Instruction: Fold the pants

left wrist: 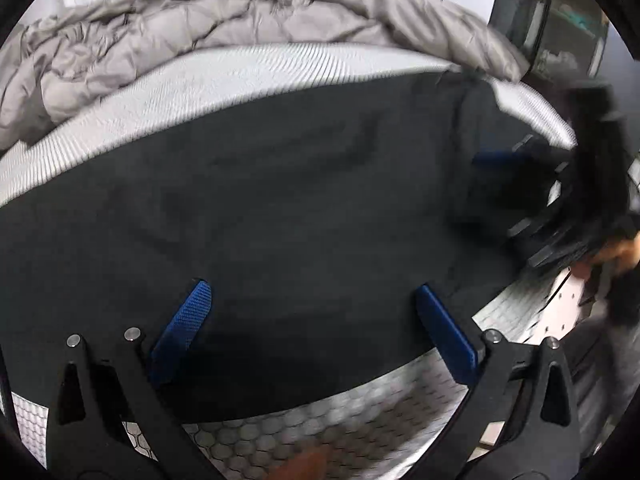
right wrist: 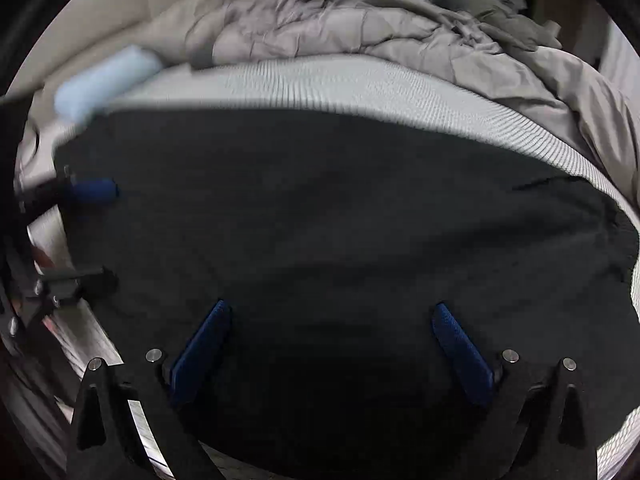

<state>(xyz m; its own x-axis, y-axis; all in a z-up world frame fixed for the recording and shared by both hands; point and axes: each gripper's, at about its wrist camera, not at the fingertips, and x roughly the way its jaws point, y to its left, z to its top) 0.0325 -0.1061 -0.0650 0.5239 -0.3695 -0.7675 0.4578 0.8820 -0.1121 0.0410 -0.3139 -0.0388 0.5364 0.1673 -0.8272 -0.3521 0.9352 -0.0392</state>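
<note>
Dark pants (left wrist: pixel 280 200) lie spread flat on a bed's patterned mattress (left wrist: pixel 200 88). In the left wrist view my left gripper (left wrist: pixel 312 288) hangs open over the near edge of the pants, blue pads wide apart with nothing between them. The right gripper (left wrist: pixel 516 184) shows blurred at the right end of the cloth. In the right wrist view the pants (right wrist: pixel 340 220) fill the middle and my right gripper (right wrist: pixel 330 308) stands open above them, holding nothing. The left gripper (right wrist: pixel 92 232) appears at the left edge, jaws apart.
A crumpled grey quilt (left wrist: pixel 180 32) is heaped along the far side of the bed, also seen as a quilt (right wrist: pixel 360 20) in the right view. A pale blue roll (right wrist: pixel 104 80) lies at the far left. A person's hand (left wrist: pixel 616 252) holds the right gripper.
</note>
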